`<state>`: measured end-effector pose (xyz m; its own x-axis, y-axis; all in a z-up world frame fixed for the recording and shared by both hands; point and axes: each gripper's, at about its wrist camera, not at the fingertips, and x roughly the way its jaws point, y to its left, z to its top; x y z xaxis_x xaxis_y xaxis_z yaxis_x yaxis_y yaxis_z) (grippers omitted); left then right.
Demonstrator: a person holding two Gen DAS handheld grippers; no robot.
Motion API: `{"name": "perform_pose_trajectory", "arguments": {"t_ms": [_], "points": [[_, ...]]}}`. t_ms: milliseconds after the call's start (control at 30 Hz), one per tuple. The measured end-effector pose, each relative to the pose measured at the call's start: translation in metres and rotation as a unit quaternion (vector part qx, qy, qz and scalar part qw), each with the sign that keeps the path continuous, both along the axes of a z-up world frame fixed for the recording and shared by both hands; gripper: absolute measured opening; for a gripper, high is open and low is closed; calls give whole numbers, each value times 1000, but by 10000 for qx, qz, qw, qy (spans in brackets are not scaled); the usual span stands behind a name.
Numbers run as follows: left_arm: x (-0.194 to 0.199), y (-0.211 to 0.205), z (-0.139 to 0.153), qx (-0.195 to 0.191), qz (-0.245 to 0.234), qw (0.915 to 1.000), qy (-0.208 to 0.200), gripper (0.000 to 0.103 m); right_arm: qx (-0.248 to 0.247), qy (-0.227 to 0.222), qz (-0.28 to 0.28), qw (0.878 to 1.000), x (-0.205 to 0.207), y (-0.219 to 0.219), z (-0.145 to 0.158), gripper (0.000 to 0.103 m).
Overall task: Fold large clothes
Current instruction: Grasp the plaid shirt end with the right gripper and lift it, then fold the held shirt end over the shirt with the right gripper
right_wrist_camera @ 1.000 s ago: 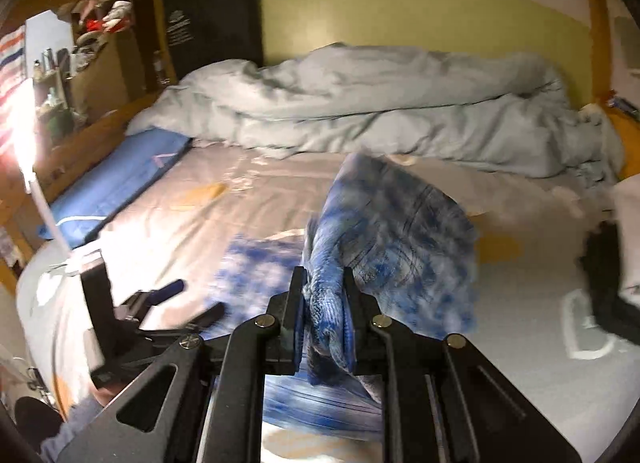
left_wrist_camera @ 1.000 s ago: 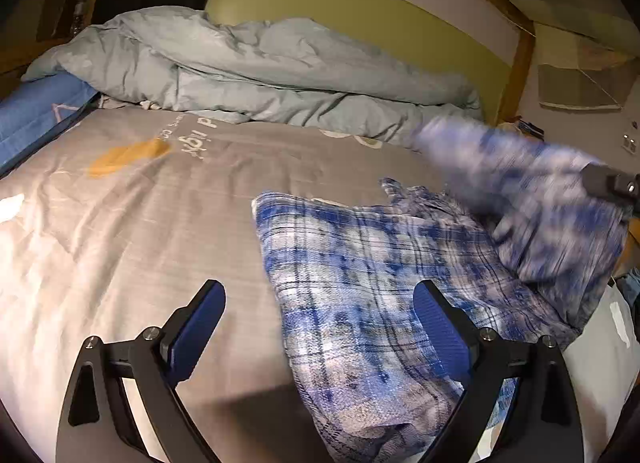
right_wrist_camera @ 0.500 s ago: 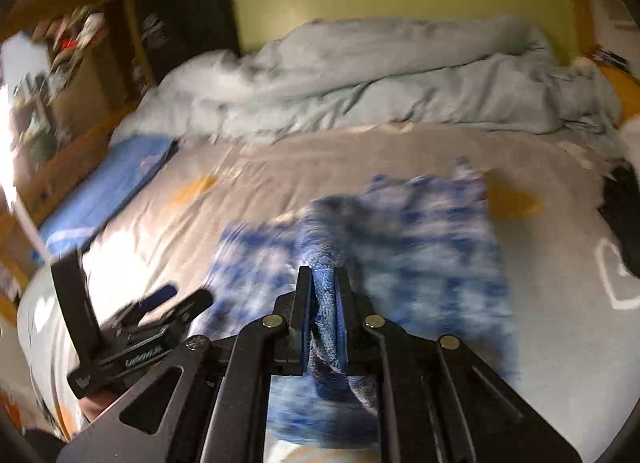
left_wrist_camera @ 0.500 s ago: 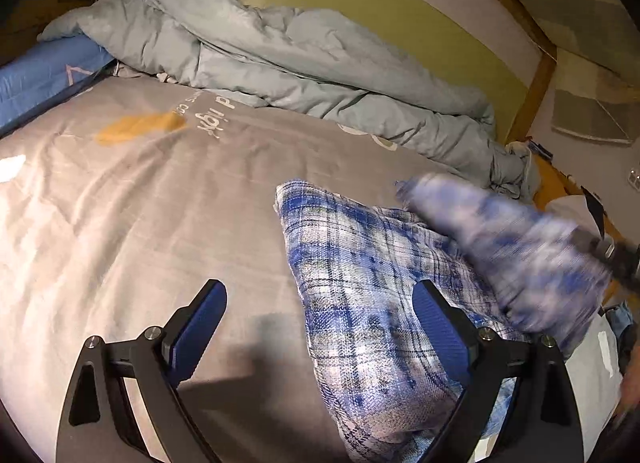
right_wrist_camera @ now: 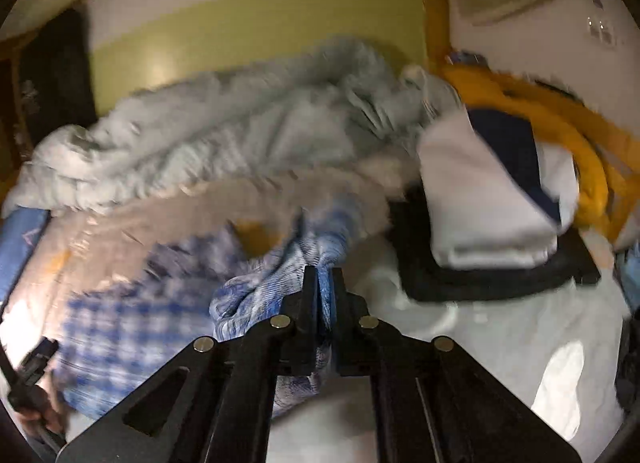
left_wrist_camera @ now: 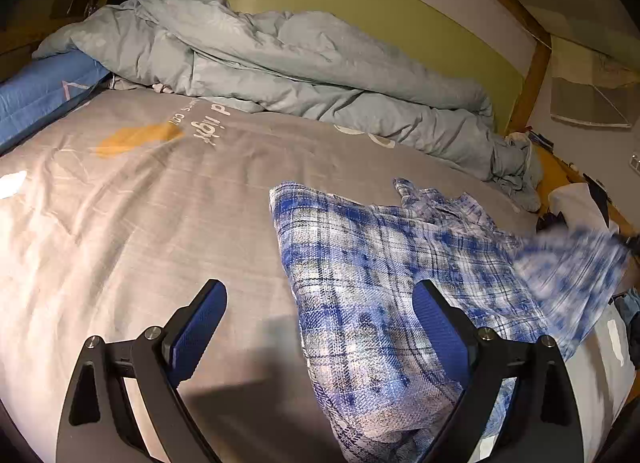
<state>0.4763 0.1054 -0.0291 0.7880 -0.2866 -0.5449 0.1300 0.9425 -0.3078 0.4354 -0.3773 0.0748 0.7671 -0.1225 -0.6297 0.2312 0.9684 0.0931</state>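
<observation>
Right hand-held gripper [right_wrist_camera: 324,283] clamps plaid shirt [left_wrist_camera: 380,283]; left hand-held gripper [left_wrist_camera: 320,327] wide, empty.

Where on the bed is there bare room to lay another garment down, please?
Bare grey sheet lies left of the plaid shirt, below the crumpled duvet. The right edge is crowded with folded white clothes.

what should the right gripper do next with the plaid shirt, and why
Probably carry the pinched fabric on outward until that side lies flat, then lower it. The right gripper is shut on a bunched fold of the plaid shirt, held off the bed sheet, while the rest lies crumpled. The left gripper is open over the shirt's near edge, holding nothing.
</observation>
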Motion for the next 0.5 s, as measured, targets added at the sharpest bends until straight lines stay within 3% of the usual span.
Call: {"name": "perform_pose_trajectory", "arguments": {"t_ms": [100, 267, 333, 367, 400, 433, 467, 500], "points": [[1, 1, -1, -34, 5, 10000, 23, 95, 377, 79, -94, 9992, 1, -16, -24, 4], [3, 2, -2, -67, -12, 10000, 59, 95, 749, -24, -242, 9969, -6, -34, -33, 5], [3, 0, -1, -33, -36, 10000, 53, 95, 1047, -30, -315, 9940, -11, -48, -39, 11], [3, 0, -1, -14, -48, 10000, 45, 95, 1151, -26, -403, 9925, -13, -55, -43, 27], [3, -1, -1, 6, -64, 10000, 33, 95, 1278, 14, -491, 9906, -14, -62, -49, 63], [3, -2, -1, 22, -74, 10000, 24, 95, 1433, 49, -539, 9882, -14, -69, -57, 78], [3, -3, -1, 34, -85, 10000, 18, 95, 1615, 44, -534, 9854, -13, -76, -64, 86], [3, -4, -1, 43, -93, 9999, 16, 95, 1887, 28, -427, 9811, -12, -83, -73, 86]]}}
